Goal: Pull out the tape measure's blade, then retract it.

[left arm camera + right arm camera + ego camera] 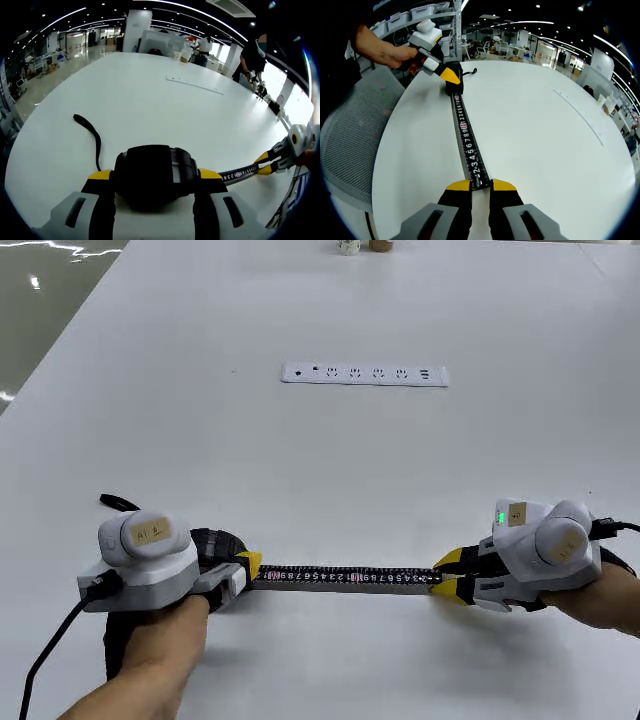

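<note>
Now blade's [345, 576] out: L tongs [243, 570] pinch tape case [150, 175], R tongs [476, 186] pinch blade tip, well apart from case. Next, prob.: ease it back slowly.

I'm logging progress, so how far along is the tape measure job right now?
Done: the blade is pulled out, stretched straight between the two tools. In hand: the left tool clamps the case, and the right tool pinches the blade's tip. Left: retracting the blade into the case.
</note>
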The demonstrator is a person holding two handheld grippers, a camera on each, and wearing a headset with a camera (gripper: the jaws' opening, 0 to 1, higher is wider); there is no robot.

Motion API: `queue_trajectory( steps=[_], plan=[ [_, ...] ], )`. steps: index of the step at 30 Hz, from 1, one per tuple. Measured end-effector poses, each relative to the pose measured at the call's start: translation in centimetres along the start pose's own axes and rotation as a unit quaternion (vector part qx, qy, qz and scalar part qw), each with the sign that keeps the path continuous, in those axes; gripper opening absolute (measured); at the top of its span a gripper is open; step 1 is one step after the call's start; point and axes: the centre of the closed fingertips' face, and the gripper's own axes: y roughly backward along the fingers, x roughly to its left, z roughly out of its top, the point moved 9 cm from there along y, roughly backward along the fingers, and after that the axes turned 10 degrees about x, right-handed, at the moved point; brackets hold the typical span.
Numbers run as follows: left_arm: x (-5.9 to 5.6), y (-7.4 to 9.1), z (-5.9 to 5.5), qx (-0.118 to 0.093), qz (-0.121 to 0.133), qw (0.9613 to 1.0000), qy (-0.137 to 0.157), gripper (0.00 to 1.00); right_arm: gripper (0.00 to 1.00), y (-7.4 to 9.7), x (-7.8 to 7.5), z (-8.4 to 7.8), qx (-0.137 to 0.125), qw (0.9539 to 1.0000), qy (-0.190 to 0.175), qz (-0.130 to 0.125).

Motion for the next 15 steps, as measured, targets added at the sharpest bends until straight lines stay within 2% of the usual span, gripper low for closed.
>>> queue_trajectory(
  steps=[15],
  plan=[
    [0.13,0.14,0.11,0.007,-0.005,1.0000,0.002,0.57,0.09,-0.07,0.04,0.14,0.007,1.0000,0.004,0.002]
  ],
)
